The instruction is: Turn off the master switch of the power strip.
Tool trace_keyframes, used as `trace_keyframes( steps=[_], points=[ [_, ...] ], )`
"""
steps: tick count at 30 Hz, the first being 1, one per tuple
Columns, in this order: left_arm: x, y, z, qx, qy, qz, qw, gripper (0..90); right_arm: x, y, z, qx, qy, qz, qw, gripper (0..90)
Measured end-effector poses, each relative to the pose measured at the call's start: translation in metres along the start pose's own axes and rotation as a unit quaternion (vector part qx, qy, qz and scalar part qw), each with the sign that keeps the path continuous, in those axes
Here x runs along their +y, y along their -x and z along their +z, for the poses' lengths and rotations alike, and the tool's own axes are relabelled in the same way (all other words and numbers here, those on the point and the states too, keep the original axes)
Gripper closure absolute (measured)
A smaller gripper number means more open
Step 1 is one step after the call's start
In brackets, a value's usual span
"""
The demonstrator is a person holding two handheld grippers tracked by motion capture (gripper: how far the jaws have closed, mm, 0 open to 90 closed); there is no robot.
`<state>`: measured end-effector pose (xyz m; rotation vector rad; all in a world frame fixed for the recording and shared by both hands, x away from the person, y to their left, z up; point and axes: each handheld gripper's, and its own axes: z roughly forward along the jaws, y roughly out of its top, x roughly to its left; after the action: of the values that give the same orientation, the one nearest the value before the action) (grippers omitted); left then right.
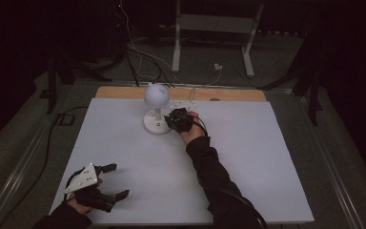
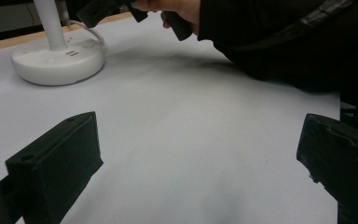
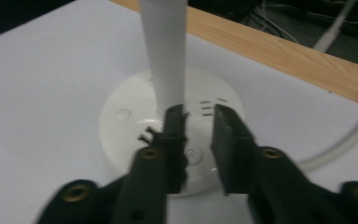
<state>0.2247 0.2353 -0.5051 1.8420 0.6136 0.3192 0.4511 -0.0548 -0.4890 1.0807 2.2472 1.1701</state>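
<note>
Standing on one white table [image 1: 248, 157], a single white globe-headed desk lamp [image 1: 155, 102] is approached by the right gripper [image 3: 196, 140], jaws slightly apart; the left gripper [image 1: 116, 181] is held wide open.

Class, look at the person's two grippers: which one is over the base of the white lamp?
The right gripper, its narrowly parted jaws above the lamp base beside the stem. The left gripper lies near the table's front edge, jaws wide apart, away from the lamp.
</note>
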Motion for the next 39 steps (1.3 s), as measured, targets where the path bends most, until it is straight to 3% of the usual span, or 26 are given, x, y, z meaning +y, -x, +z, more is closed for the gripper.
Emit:
trace_keyframes(
  steps=[4, 5, 10, 14, 16, 21, 27, 39],
  points=[
    [0.0, 0.0, 0.0, 0.0, -0.001, 0.002, 1.0, 0.3, -0.001, 0.0, -0.003, 0.029, 0.002, -0.01, 0.9995, 51.7],
    [0.0, 0.0, 0.0, 0.0, -0.001, 0.002, 1.0, 0.2, -0.001, 0.0, -0.003, 0.029, 0.002, -0.01, 0.9995, 51.7],
    [0.0, 0.001, 0.0, -0.002, -0.002, 0.003, 1.0, 0.3, -0.004, -0.001, -0.005, 0.051, 0.004, -0.015, 0.9986, 21.2],
    [0.0, 0.0, 0.0, -0.001, -0.001, 0.002, 1.0, 0.3, -0.005, -0.001, -0.008, 0.085, 0.004, -0.016, 0.9962, 1.1],
    [0.0, 0.001, 0.0, -0.001, 0.0, 0.001, 1.0, 0.2, -0.005, 0.0, -0.011, 0.103, -0.007, -0.021, 0.9945, 0.4],
    [0.001, 0.002, 0.001, -0.004, -0.001, 0.003, 1.0, 0.3, -0.004, -0.001, -0.021, 0.127, 0.003, -0.021, 0.9916, 0.0],
    [0.001, 0.001, 0.001, -0.003, -0.002, 0.003, 1.0, 0.2, -0.004, 0.003, -0.038, 0.119, 0.009, -0.033, 0.9924, 0.0],
    [0.0, 0.002, 0.002, -0.002, -0.004, 0.003, 1.0, 0.3, -0.02, 0.02, -0.072, 0.127, 0.014, -0.026, 0.9915, 0.0]
  ],
)
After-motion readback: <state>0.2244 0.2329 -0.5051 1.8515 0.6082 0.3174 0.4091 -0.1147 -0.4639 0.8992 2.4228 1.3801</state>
